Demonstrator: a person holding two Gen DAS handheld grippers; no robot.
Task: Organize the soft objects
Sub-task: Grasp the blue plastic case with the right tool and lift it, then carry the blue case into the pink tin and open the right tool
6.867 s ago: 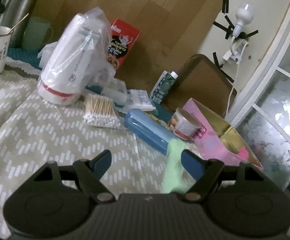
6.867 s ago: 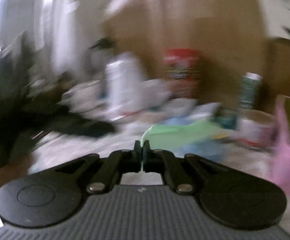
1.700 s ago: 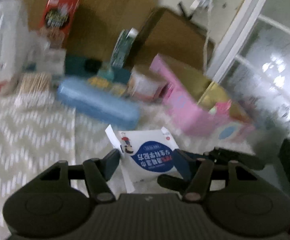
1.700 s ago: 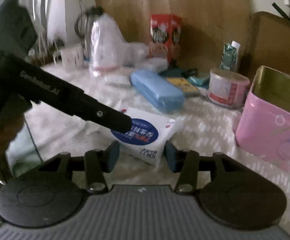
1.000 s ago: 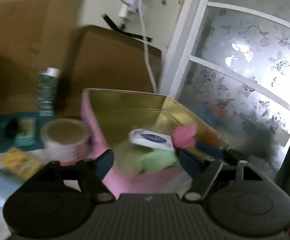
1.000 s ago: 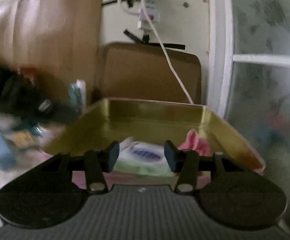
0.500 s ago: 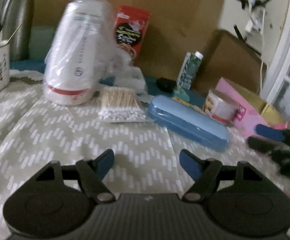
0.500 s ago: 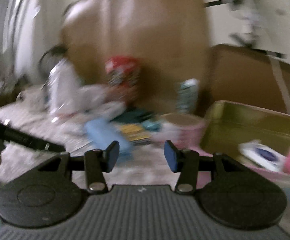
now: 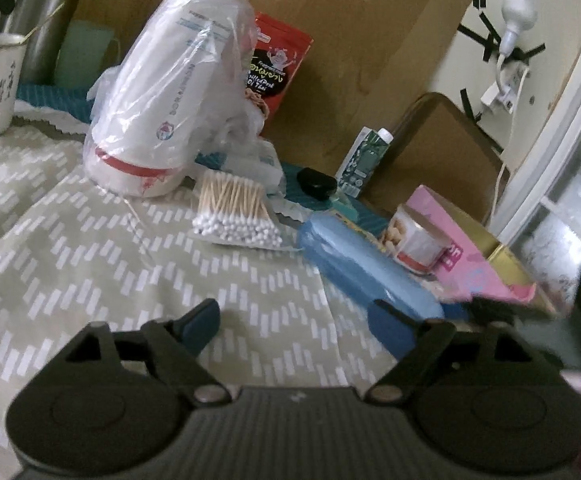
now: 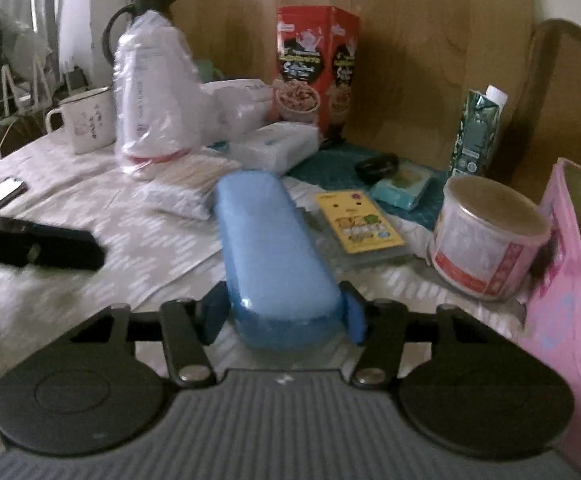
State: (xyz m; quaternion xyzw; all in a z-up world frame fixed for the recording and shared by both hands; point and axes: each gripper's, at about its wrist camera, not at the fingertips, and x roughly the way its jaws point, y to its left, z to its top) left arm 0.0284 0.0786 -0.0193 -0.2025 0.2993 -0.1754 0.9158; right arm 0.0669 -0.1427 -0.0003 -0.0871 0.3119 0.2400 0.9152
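Note:
A pink box with a gold inside (image 9: 470,264) stands at the right of the table; its pink wall (image 10: 562,288) shows at the right edge of the right wrist view. Its contents are hidden. My left gripper (image 9: 294,320) is open and empty over the patterned cloth. My right gripper (image 10: 284,314) is open, its fingers either side of the near end of a blue case (image 10: 274,248), which also shows in the left wrist view (image 9: 362,272). A bag of cotton swabs (image 9: 234,212) and a white tissue pack (image 10: 278,146) lie further back.
A plastic-wrapped stack of white cups (image 9: 162,92), a red snack pouch (image 10: 314,68), a green carton (image 10: 478,128), a round tub (image 10: 486,236), a yellow card pack (image 10: 358,224), a mug (image 10: 86,120) and a kettle (image 10: 146,4) crowd the back. The left gripper's dark body (image 10: 34,244) lies left.
Both grippers swung back from the pink box to the table after the white-and-blue packet went in. My right gripper now straddles the blue case's near end; the left hovers over the cloth.

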